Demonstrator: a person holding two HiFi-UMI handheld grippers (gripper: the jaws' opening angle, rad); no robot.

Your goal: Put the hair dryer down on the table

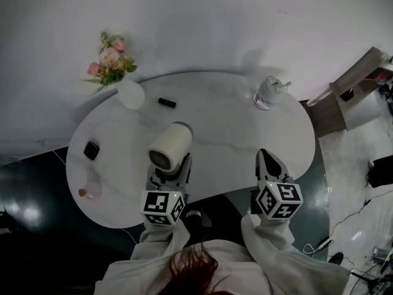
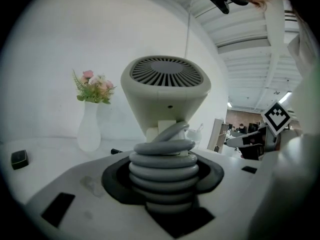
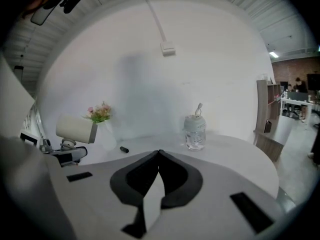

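Carry step, by judgement: left claw (image 1: 168, 168) gripped the hair dryer (image 1: 170, 146) by its cord-wrapped handle over the table (image 1: 233, 134). Right claw (image 1: 269, 163) was closed, empty. Next move called for lowering, then release.

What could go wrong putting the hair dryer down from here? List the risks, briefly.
1. The left gripper clamps the coiled cord round the handle, not a firm surface. The hair dryer has its bulky head above the grip, so it may tip or slip on the way down.
2. It hangs over the near side of the table; the rounded barrel could roll off.
3. A black square item and a small pink item lie to its left; drifting there could knock them.
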